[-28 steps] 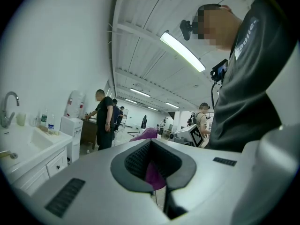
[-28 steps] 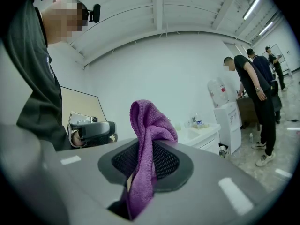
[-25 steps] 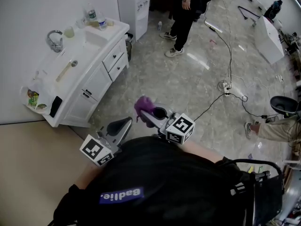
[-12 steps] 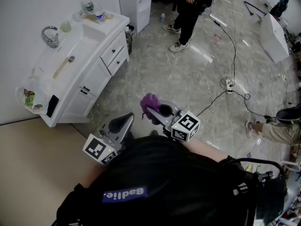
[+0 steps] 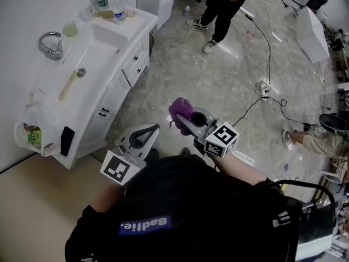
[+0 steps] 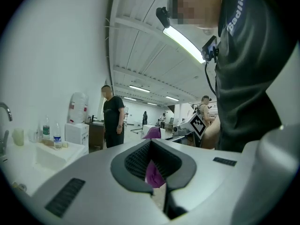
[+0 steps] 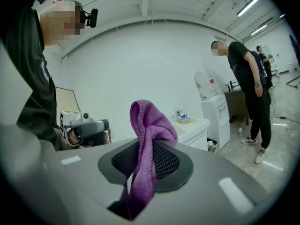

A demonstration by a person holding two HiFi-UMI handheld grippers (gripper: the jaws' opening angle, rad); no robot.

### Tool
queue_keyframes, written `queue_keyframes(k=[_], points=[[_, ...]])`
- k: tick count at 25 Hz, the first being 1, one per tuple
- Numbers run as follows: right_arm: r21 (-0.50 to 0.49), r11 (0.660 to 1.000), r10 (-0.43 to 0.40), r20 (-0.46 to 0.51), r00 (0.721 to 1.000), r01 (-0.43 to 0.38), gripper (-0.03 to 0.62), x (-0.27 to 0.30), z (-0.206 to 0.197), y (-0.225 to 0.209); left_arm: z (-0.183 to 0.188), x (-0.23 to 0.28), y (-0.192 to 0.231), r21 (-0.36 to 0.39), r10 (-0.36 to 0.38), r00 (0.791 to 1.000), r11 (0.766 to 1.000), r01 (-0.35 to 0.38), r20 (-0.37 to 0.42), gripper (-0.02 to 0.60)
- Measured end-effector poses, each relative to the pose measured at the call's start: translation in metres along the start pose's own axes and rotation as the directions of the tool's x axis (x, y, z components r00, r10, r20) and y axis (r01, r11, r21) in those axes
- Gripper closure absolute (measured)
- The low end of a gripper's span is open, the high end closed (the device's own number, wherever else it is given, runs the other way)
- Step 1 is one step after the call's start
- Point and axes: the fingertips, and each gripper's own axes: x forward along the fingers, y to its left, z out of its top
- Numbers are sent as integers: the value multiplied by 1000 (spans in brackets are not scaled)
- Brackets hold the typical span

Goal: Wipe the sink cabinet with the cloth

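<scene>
Two risks, I judge. Head view: sink cabinet (image 5: 117,86) well apart from me, bottles (image 5: 101,0) on its top could get knocked while wiping. Left gripper view: my left gripper (image 6: 152,161) jaws nearly together, empty. Right gripper view: my right gripper (image 7: 145,161) clamps the cloth (image 7: 147,121) by a narrow bunch; hard rubbing could pull it out.

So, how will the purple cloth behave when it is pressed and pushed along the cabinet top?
Probably floppy: the cloth folds over and droops above the right gripper, so it should flatten against a surface. Likely light, since one pinch carries it all. Its fuzzy weave suggests it may drag and bunch rather than slide.
</scene>
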Motion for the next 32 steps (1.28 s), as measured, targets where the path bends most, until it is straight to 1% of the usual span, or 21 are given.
queue_keyframes(k=[3,5,8,11,15,18,20,23,25,28,32], points=[[21,1000,-19,41,999,18,523,35,10,-9,5,-4,39,27,-4,1000,1000,4,-5,581],[18,999,-31,34,999,30,523,55,10,-19,6,-3,60,43,-5,1000,999,5,-9,581],[-9,1000,-25,9,1000,26,523,80,6,-35,1,5,81,39,2,1000,999,-1,-22,581],[-15,1000,2,9,1000,-1,523,99,-3,-60,-16,21,96,26,26,999,999,-25,-28,581],[1,1000,22,4,1000,-22,523,127,-33,-115,-57,52,125,19,77,996,997,-76,-49,581],[-7,999,39,4,999,-39,523,147,-53,-157,-89,74,151,4,115,991,993,-115,-71,581],[-16,999,48,11,999,-48,523,160,-68,-185,-111,89,168,15,129,988,992,-128,-80,581],[-32,998,47,25,999,-46,523,181,-95,-227,-145,113,193,47,140,988,989,-137,-71,581],[-26,999,42,40,998,-41,523,194,-112,-251,-168,128,207,52,143,988,989,-140,-63,581],[-29,999,41,61,997,-40,523,215,-137,-281,-200,148,223,60,130,989,990,-126,-70,581],[-43,999,38,98,995,-34,523,242,-167,-316,-241,170,245,95,118,989,989,-110,-88,581]])
